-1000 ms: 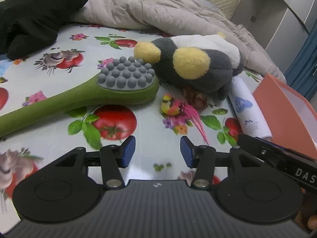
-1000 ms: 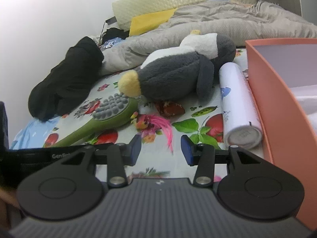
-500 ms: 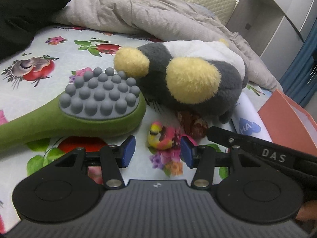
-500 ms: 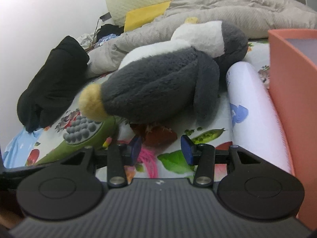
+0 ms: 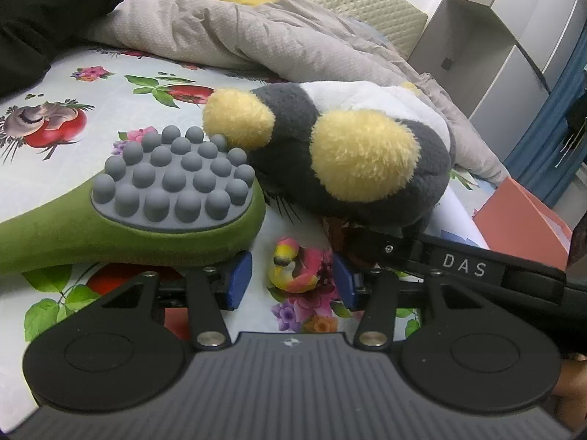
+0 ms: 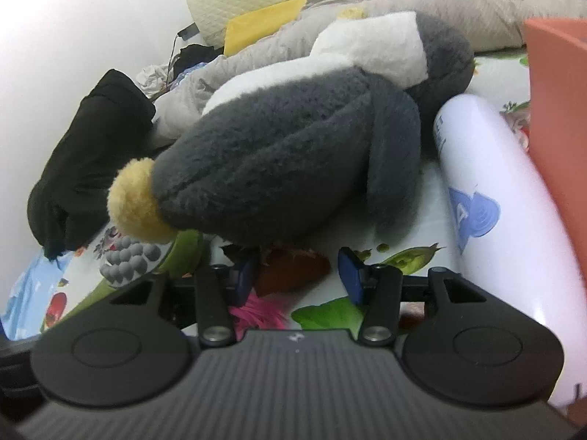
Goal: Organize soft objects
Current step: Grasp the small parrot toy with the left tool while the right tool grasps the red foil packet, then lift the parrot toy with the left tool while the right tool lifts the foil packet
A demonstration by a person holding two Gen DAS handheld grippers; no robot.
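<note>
On the bed's fruit-printed sheet (image 5: 73, 84), the grey, white and yellow plush penguin (image 6: 293, 168) lies just ahead of both claws. The right claw (image 6: 295, 275) is opening, empty, under its belly; the left claw (image 5: 291, 278) stands part-open, empty. Best widen further, then pinch thick plush, clear of the green massage brush (image 5: 154, 216).

On the bed sheet (image 5: 91, 84), the plush penguin (image 5: 348, 154) lies right of the massage brush (image 5: 172, 187), touching its head. A bottle (image 6: 488, 220) lies between penguin and box (image 6: 554, 110); a blanket (image 5: 256, 33) lies behind.
</note>
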